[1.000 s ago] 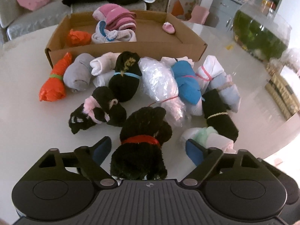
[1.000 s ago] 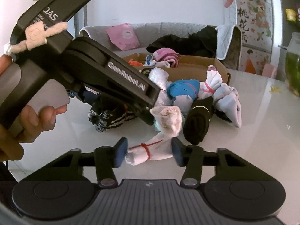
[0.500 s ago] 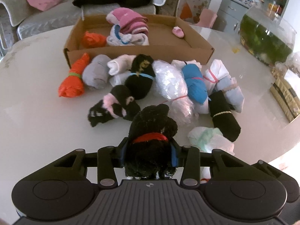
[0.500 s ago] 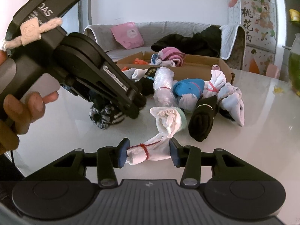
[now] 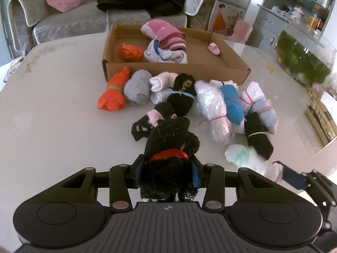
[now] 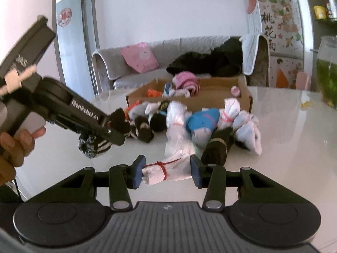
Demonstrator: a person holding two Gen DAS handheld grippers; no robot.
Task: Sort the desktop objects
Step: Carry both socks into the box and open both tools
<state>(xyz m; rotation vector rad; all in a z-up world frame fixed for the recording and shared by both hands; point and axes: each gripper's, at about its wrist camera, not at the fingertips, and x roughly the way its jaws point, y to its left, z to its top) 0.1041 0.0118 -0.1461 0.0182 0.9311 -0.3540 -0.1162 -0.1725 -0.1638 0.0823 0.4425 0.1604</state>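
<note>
Looking from the left wrist, the cardboard box [image 5: 174, 71] shows its inside: an orange bundle, pink and white rolls and a small pink thing, none clear from the right wrist, which instead shows the person's hand [image 6: 14, 145] gripping the left tool. The left gripper [image 5: 166, 172] is clamped on a fuzzy black sock bundle [image 5: 170, 143] with a red band, tilted steeply down, on the near side of the box. The right gripper [image 6: 166, 171], pointing more level, is clamped on a white bundle [image 6: 166, 169] tied in red. Other bundles crowd the table [image 5: 52, 137] just before the box's front wall; bare tabletop lies left of the box.
</note>
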